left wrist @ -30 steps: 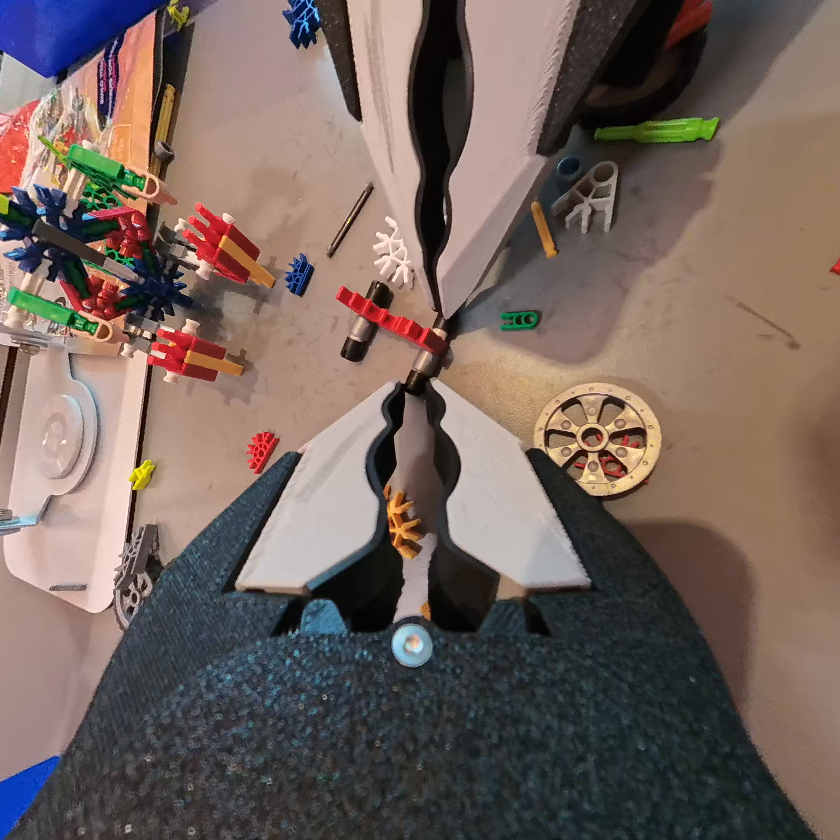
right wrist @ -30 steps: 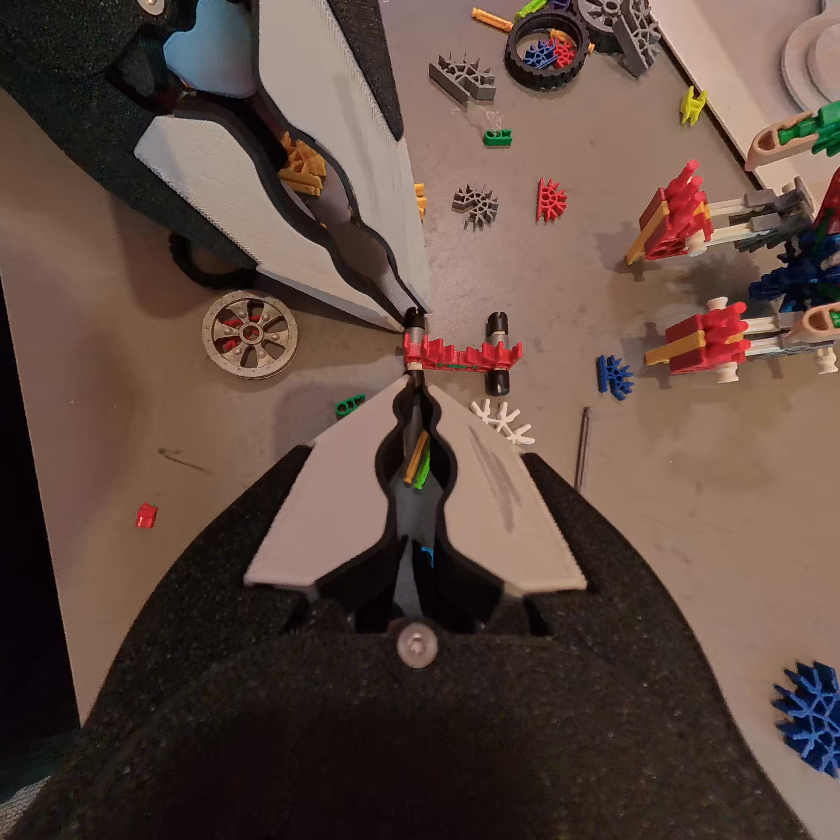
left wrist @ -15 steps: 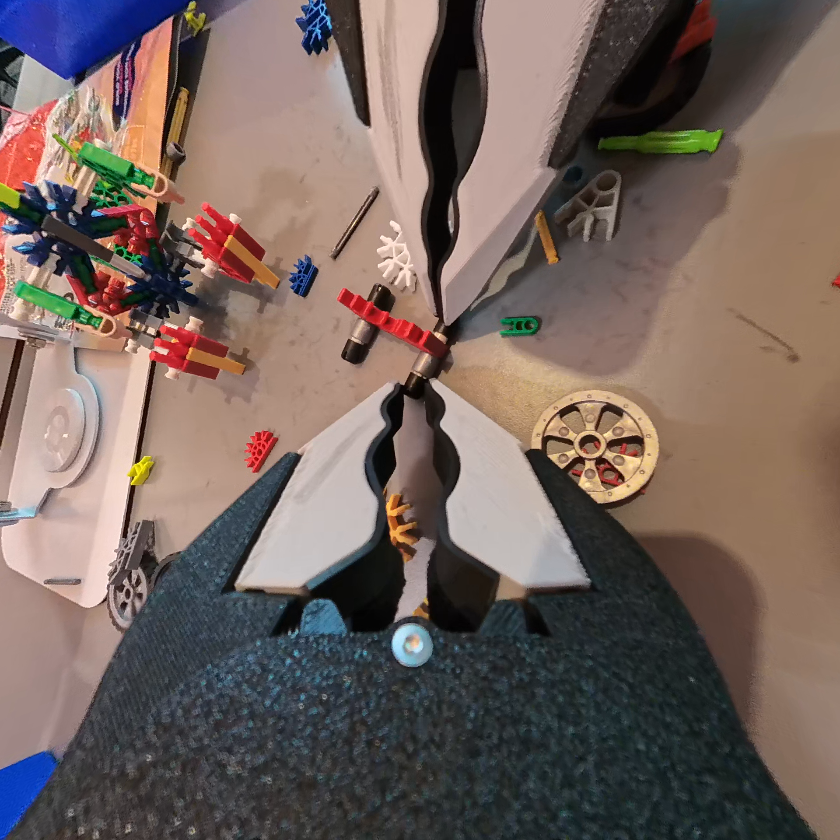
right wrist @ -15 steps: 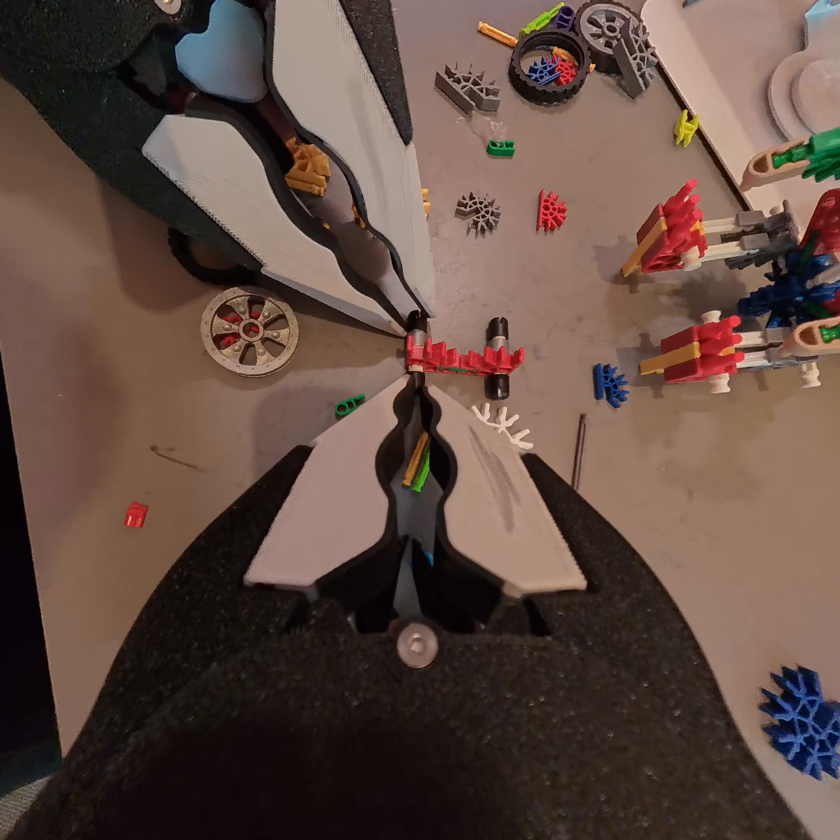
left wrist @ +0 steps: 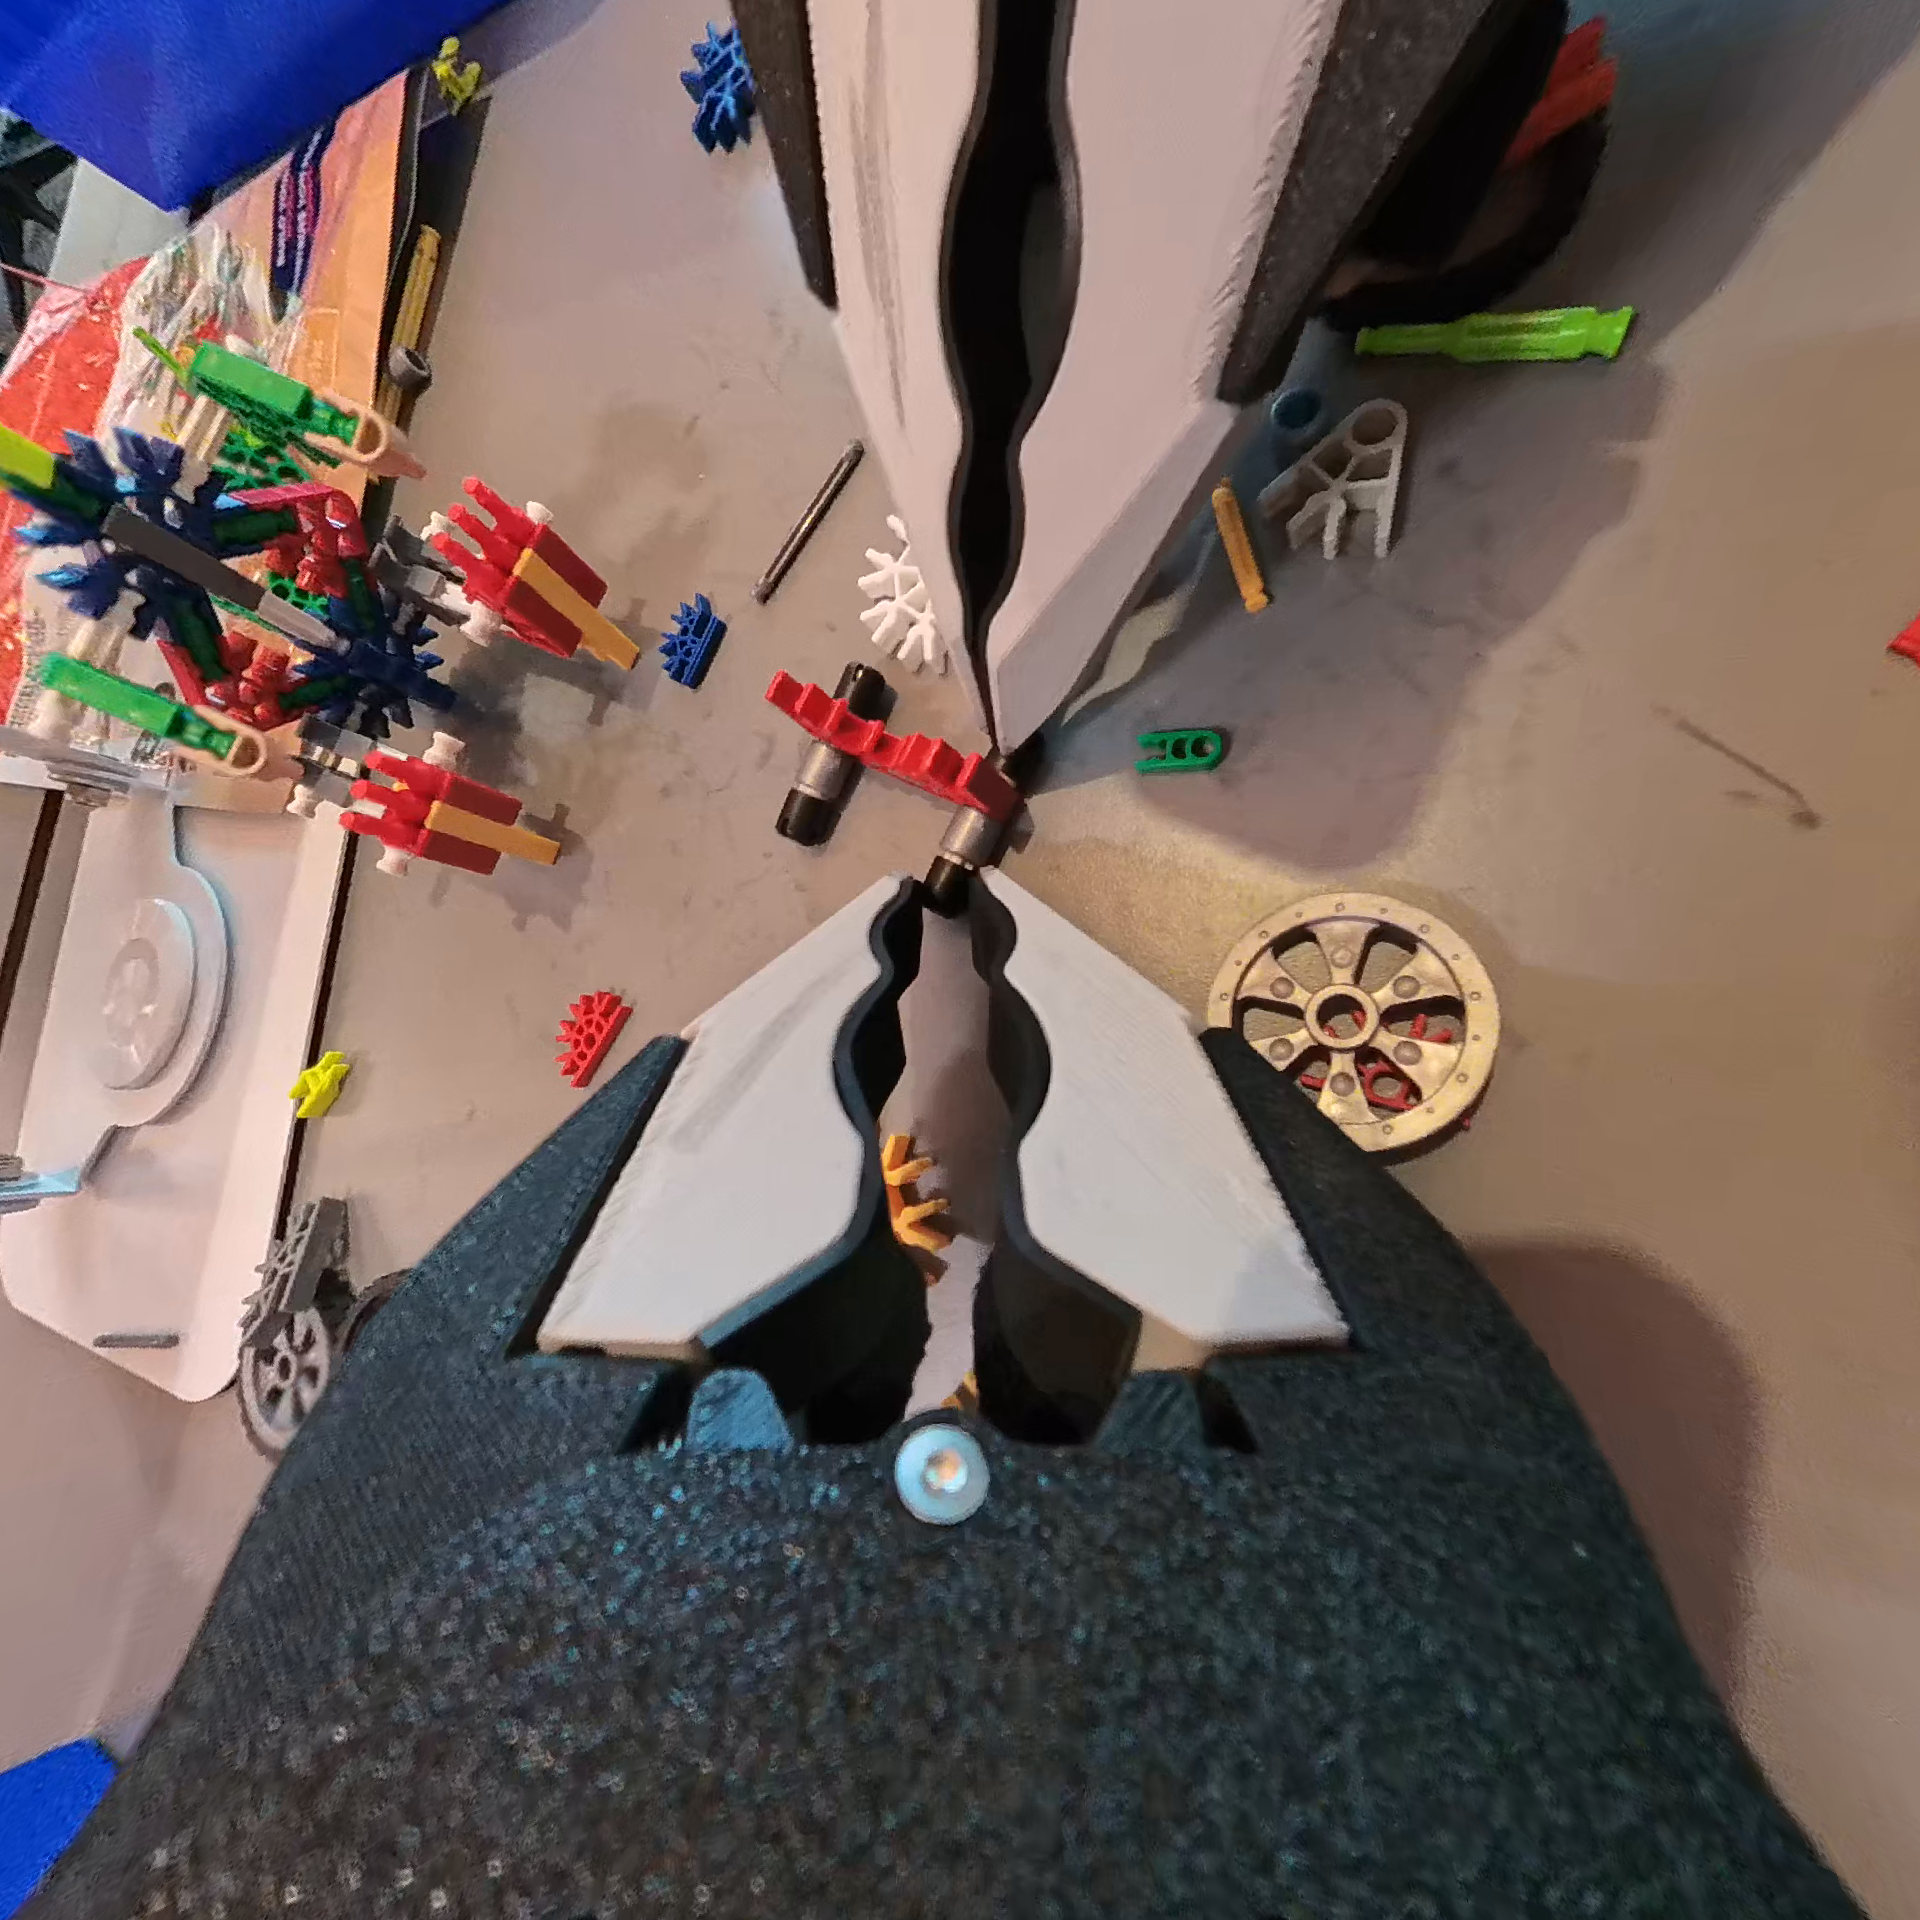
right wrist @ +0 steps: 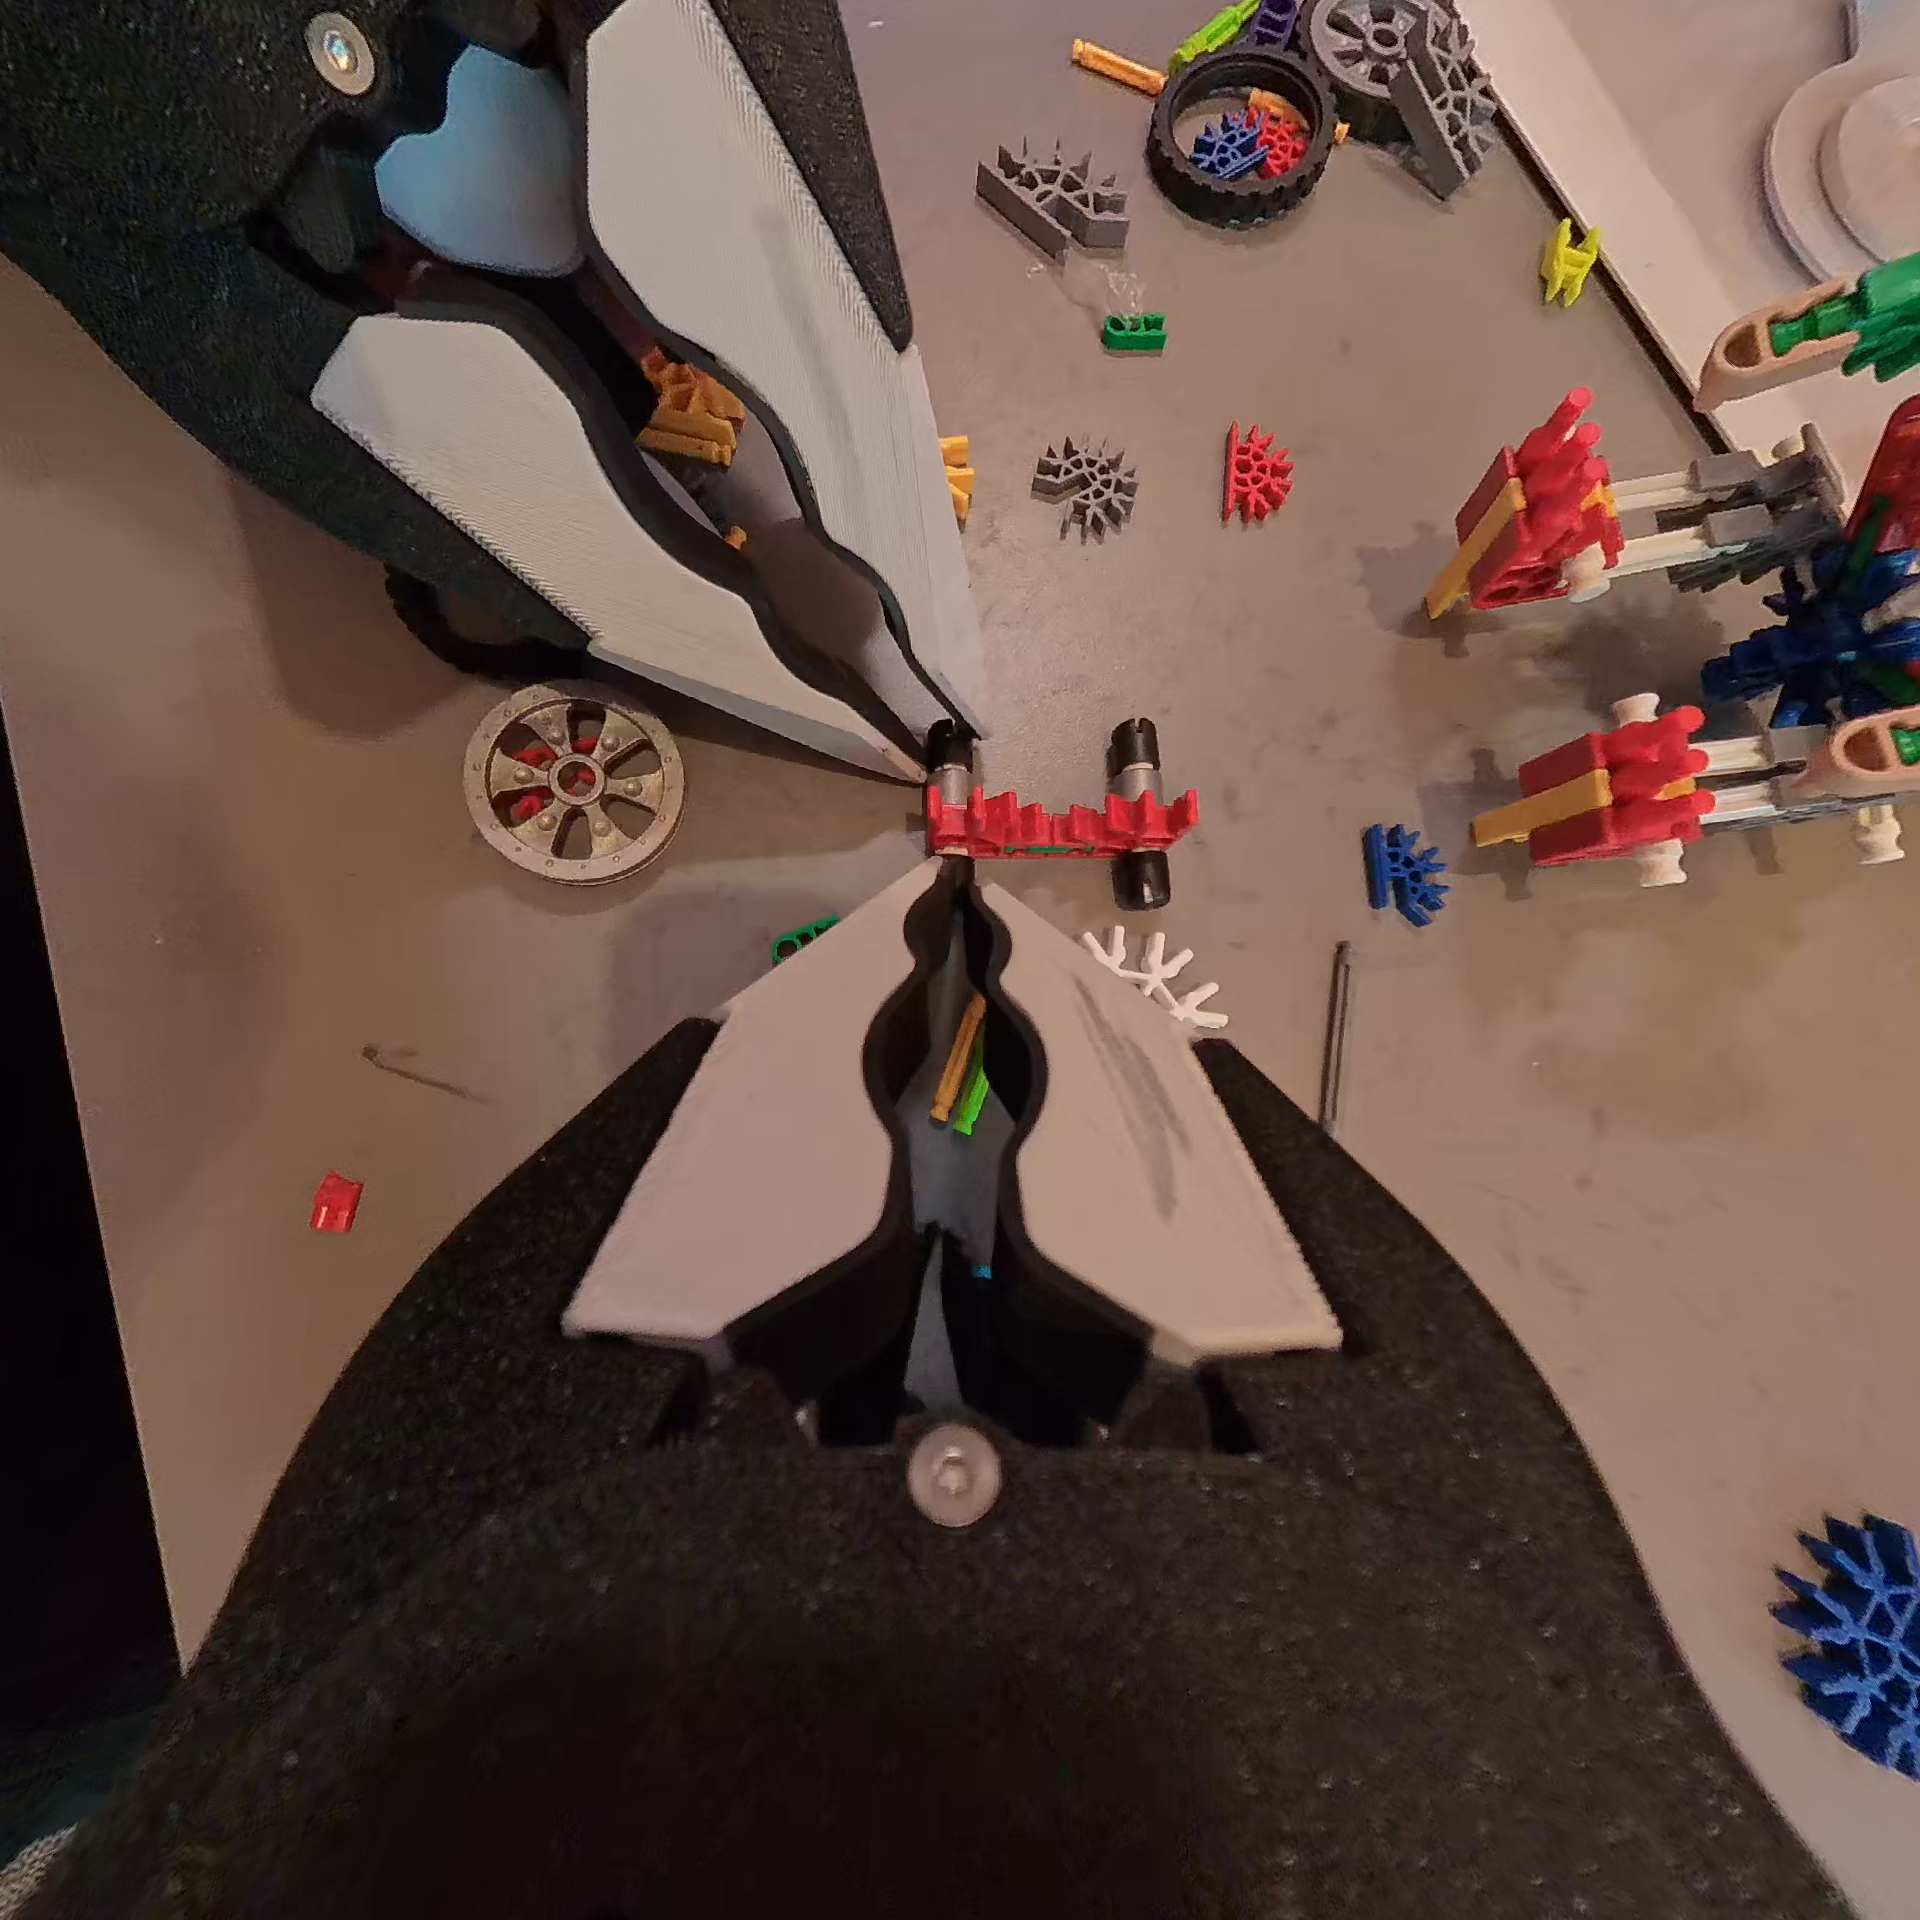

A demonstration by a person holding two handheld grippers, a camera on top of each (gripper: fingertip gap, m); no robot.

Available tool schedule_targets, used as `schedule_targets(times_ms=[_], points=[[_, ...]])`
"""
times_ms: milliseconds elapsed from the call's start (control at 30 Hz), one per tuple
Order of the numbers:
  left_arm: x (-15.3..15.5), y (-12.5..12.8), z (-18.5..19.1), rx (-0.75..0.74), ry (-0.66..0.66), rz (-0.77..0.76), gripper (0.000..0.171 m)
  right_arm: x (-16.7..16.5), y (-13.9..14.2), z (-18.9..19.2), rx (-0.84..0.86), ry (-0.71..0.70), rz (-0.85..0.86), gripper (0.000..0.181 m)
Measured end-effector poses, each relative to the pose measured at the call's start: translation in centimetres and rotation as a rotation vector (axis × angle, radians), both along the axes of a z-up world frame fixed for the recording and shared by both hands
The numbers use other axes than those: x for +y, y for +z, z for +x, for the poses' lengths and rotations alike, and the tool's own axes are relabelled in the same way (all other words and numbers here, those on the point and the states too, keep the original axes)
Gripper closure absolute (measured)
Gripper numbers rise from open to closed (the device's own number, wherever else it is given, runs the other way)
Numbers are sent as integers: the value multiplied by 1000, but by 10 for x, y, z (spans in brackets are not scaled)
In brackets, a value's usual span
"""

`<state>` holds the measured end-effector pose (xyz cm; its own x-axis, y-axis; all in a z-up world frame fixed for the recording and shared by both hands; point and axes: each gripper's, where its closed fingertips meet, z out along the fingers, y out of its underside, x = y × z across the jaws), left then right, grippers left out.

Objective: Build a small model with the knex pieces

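Observation:
A small assembly lies on the grey table [left wrist: 1558, 727]: a red toothed connector [left wrist: 883, 746] clipped across two short black rods with grey sleeves. My left gripper [left wrist: 945, 896] is shut on the near end of one rod [left wrist: 971, 831]. My right gripper [right wrist: 951, 873] is shut on the opposite end of that same rod [right wrist: 951, 774], so the two grippers meet tip to tip. The right gripper [left wrist: 1000, 732] enters the left wrist view from above. The left gripper [right wrist: 951, 743] enters the right wrist view from the upper left. The second rod [right wrist: 1138, 810] hangs free on the red connector [right wrist: 1060, 826].
A bronze spoked wheel [left wrist: 1356, 1023] lies right of the left gripper. A white snowflake connector [left wrist: 902, 603], a green clip [left wrist: 1179, 750], a thin black rod [left wrist: 808, 520] and a blue connector [left wrist: 691, 639] lie nearby. Red-and-yellow builds [left wrist: 530, 582] and a white board [left wrist: 135, 1039] are at the left. A black tyre [right wrist: 1242, 135] is far off. Both grippers' tips are close together, under 4 cm apart. From either gripper's tips it is about 7 cm to the bronze spoked wheel [left wrist: 1356, 1023]. Seen from the right wrist view [right wrist: 562, 774] as well.
Both grippers stay shut on the same rod. The views have drifted only slightly; the assembly keeps its place between the tips.

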<state>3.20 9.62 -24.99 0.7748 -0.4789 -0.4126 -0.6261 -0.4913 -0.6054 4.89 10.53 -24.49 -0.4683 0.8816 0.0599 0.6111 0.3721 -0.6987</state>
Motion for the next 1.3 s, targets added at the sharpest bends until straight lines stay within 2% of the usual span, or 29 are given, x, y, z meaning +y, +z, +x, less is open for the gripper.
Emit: schedule_targets(times_ms=[167, 400, 667, 1300], points=[[-2, 0, 1, 23, -36, -13, 165, 2, 0, 1, 2, -1, -15, 181], [-6, 0, 4, -77, -109, -54, 165, 1, -1, 6, -1, 43, 0, 180], [-9, -1, 8, -119, -169, -67, 165, 9, -6, 7, -19, 98, 12, 181], [-4, -1, 5, -140, -155, -31, 165, 11, -3, 7, -8, 98, 18, 179]])
